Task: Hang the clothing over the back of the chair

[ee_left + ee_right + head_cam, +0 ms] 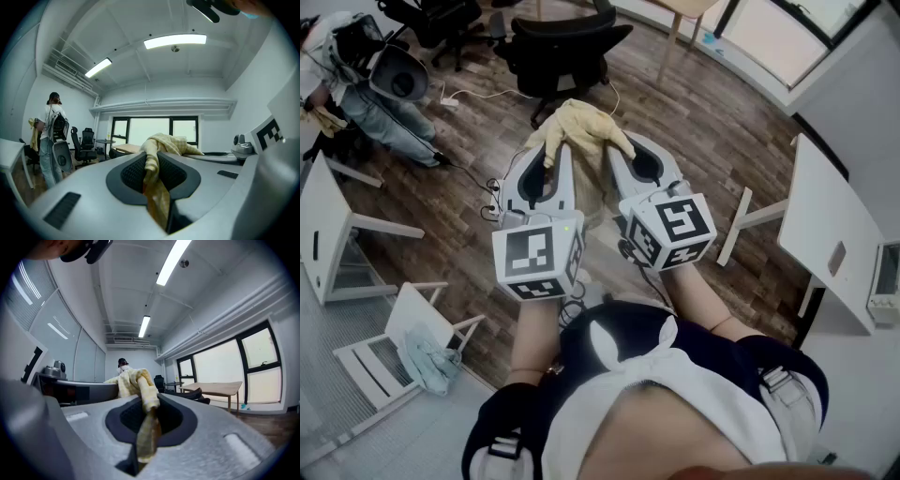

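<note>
A pale yellow garment (578,122) hangs bunched between my two grippers, held up level in front of me. My left gripper (553,161) is shut on one fold of it; the cloth (152,176) runs down through its jaws. My right gripper (615,161) is shut on another fold, and the cloth (146,420) is pinched between its jaws too. A black office chair (565,49) stands on the wood floor just beyond the garment, its back facing me.
A white table (834,239) stands at the right, another white desk (323,225) at the left. A white folding chair (389,352) with a light blue cloth lies at lower left. A person (356,80) stands at far left near more office chairs (431,19).
</note>
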`<action>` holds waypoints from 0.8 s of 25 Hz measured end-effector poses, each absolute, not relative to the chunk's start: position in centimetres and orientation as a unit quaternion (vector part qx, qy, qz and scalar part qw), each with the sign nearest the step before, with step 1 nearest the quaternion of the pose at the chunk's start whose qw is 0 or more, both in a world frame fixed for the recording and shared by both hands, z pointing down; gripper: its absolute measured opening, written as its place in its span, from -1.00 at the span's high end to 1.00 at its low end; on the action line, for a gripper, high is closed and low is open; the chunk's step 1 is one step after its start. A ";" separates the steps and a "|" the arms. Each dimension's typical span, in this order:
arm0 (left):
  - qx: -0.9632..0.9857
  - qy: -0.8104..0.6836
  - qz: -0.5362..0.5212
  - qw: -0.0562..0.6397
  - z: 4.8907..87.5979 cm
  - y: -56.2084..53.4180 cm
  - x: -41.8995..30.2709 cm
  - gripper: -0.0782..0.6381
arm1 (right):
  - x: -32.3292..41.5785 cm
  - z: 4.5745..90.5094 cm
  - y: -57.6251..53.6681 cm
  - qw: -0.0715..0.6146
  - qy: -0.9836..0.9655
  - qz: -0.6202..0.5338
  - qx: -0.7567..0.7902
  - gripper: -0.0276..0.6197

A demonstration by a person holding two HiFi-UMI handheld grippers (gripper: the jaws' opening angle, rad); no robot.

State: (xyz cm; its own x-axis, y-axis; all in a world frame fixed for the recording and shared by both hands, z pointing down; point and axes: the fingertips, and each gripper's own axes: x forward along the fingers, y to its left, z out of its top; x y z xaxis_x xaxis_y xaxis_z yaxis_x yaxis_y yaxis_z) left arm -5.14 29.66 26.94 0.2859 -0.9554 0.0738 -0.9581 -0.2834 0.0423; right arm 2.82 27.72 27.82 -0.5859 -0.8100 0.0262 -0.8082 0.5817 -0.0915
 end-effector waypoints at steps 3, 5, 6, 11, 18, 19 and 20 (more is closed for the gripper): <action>0.804 -0.593 0.019 0.036 27.5 28.1 -6.1 0.59 | 1.8 28.4 26.0 0.014 0.888 -0.049 -0.456 0.80; 0.808 -0.589 0.019 0.034 27.9 27.5 -6.8 0.59 | 1.1 28.8 25.5 0.016 0.887 -0.048 -0.460 0.80; 0.809 -0.587 0.019 0.032 28.0 27.3 -7.1 0.59 | 0.8 29.0 25.3 0.018 0.886 -0.047 -0.461 0.80; 0.815 -0.578 0.019 0.028 28.6 25.9 -8.4 0.59 | -0.5 29.7 23.9 0.026 0.882 -0.050 -0.467 0.80; 0.824 -0.565 0.020 0.048 30.1 21.7 -8.2 0.59 | -0.4 31.1 19.8 0.004 0.875 -0.056 -0.481 0.80; 0.825 -0.563 0.022 0.051 30.4 20.8 -8.1 0.59 | -0.3 31.4 19.0 0.001 0.874 -0.059 -0.482 0.80; 0.825 -0.562 0.024 0.054 30.7 20.0 -8.0 0.59 | -0.1 31.7 18.1 -0.002 0.873 -0.061 -0.483 0.80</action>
State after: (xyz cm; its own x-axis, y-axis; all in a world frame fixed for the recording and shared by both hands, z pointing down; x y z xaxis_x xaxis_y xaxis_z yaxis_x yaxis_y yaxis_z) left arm -8.00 19.96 30.66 0.3678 -0.9244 0.1010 -0.9297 -0.3630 0.0628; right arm -0.15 18.08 31.66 -0.5334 -0.8436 0.0620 -0.8440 0.5258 -0.1058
